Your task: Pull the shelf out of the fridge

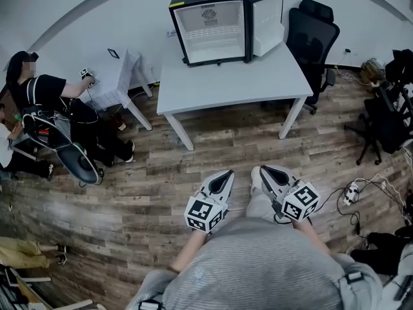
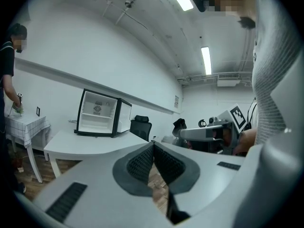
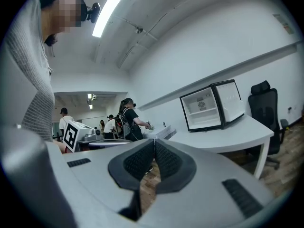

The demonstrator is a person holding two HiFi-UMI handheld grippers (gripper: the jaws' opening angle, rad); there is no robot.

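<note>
Currently left gripper (image 1: pixel 226 174), right gripper (image 1: pixel 261 170) clenched, empty; fridge (image 1: pixel 210 8) far at 12 o'clock. Risk: jaws unopened, shelf (image 1: pixel 208 32) missed, fridge dragged.

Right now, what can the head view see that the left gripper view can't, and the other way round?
Only the head view shows the power strip on the floor and the marker cube on the left gripper. Only the left gripper view shows the ceiling lights and, close up, that gripper's jaws shut with nothing between them. Both show the open mini fridge with its shelf inside, the white table, the black office chair and the right gripper.
</note>
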